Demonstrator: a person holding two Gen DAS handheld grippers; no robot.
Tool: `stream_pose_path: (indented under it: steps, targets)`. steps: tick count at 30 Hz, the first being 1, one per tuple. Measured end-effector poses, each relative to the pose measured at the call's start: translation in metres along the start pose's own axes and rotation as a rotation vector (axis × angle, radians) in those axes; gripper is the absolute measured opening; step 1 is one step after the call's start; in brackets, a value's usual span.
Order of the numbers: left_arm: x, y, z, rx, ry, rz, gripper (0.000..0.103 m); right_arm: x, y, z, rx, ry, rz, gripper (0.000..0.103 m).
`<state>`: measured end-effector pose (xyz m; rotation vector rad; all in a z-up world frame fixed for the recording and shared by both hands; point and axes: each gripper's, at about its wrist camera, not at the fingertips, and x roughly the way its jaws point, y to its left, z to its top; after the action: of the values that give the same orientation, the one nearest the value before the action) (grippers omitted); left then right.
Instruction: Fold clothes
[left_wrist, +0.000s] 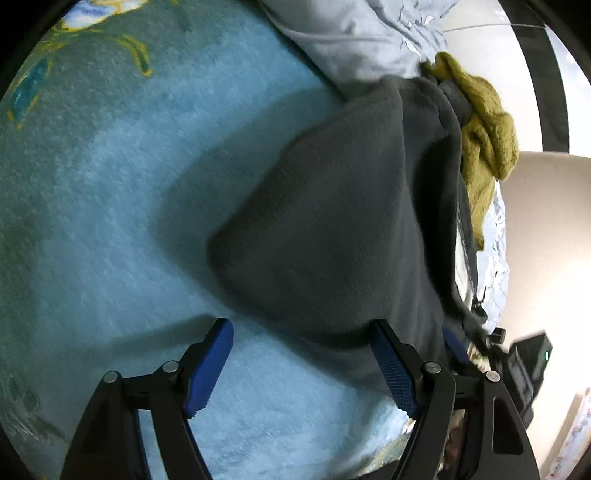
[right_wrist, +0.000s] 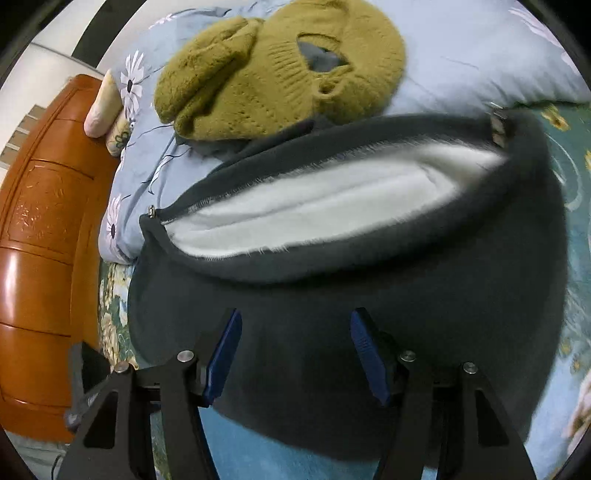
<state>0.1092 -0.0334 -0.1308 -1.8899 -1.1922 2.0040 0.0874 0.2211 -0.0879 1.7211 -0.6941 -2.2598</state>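
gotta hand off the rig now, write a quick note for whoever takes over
Left gripper: open, holding nothing, over the blue blanket at the grey jacket's edge.
Right gripper: open, above the jacket.
Jacket lies unzipped, white lining showing. Green sweater sits unfolded on the quilt behind it.
Done: no neat fold visible.
Left: fold jacket, then sweater.

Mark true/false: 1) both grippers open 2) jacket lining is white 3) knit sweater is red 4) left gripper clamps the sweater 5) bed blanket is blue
1) True: left gripper and right gripper both have jaws apart.
2) True: the dark jacket shows white lining.
3) False: the sweater is olive-yellow.
4) False: it holds nothing; the sweater lies farther back.
5) True: blanket is blue.
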Motion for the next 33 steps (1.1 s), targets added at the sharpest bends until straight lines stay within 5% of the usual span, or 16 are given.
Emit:
stream_pose_path:
  steps: [3,7,9,12,19,23,30,33]
  targets:
    - [-0.005,-0.002,0.001,0.002,-0.012,0.011,0.079,0.004,0.012,0.024,-0.054,-0.013,-0.008,0.063]
    - [-0.012,-0.003,0.002,-0.015,-0.034,0.012,0.080,-0.015,-0.001,0.060,-0.012,-0.151,-0.071,0.062]
    - [-0.014,-0.003,0.001,-0.034,-0.039,-0.005,0.079,-0.015,-0.026,0.074,0.113,-0.164,-0.138,0.062]
    - [-0.018,-0.004,-0.003,-0.037,-0.052,-0.012,0.079,-0.021,-0.048,0.074,0.198,-0.134,-0.072,0.062]
    - [-0.007,0.000,0.000,-0.085,-0.089,-0.032,0.079,-0.097,-0.079,-0.015,0.395,-0.363,0.230,0.062]
    - [0.004,-0.003,-0.003,-0.112,-0.095,-0.040,0.079,-0.105,-0.088,-0.070,0.498,-0.331,0.216,0.062]
    - [0.009,-0.003,-0.009,-0.094,-0.118,-0.042,0.080,-0.086,-0.097,-0.108,0.574,-0.192,0.149,0.062]
    - [0.011,0.002,-0.013,-0.108,-0.122,-0.073,0.080,-0.081,-0.106,-0.121,0.621,-0.181,0.139,0.072]
